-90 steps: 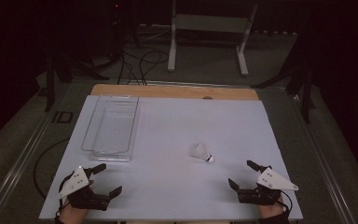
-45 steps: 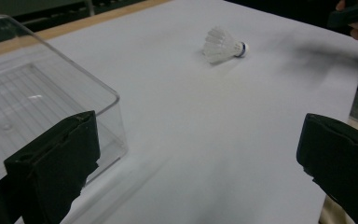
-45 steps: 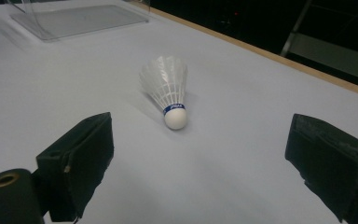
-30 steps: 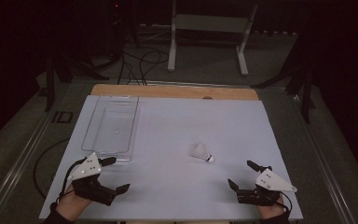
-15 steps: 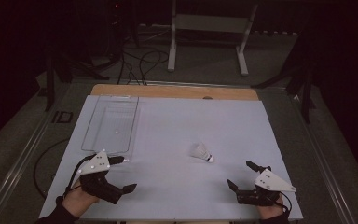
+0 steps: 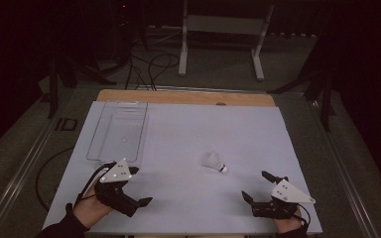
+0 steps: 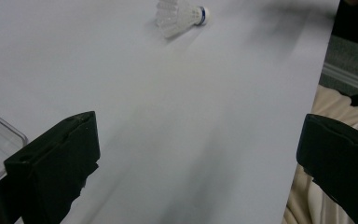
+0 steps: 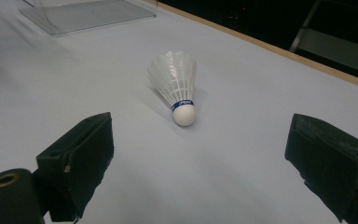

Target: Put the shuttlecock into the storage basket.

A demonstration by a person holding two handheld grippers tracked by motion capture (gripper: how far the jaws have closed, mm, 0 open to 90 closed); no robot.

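High view: my left gripper [image 6: 138, 186] sits lower left of frame, jaws spread wide, nothing betw. them, just below the near end of the clear tray [image 6: 99, 148]. My right gripper [image 6: 262, 186] is lower right, also spread wide and empty, resting near the counter's [image 6: 178, 139] front edge. Shuttlecock [image 6: 214, 162] lies on its side at centre-right of frame, cork end toward lower right, closer to my right gripper than my left, apart from both.

Left gripper view: shuttlecock [image 7: 179, 14] at top centre, well ahead of the jaws, cork w/ blue band pointing to frame right. Corner of the tray [image 7: 0, 135] shows at left edge, beside the left jaw. Pale cloth at lower right, past the counter edge.

Right gripper view: shuttlecock [image 8: 177, 88] centre frame, feathers up-left, white cork toward me, lying betw. the lines of the two jaws but ahead of them, not touching. Tray [image 8: 84, 11] at upper left, well apart.
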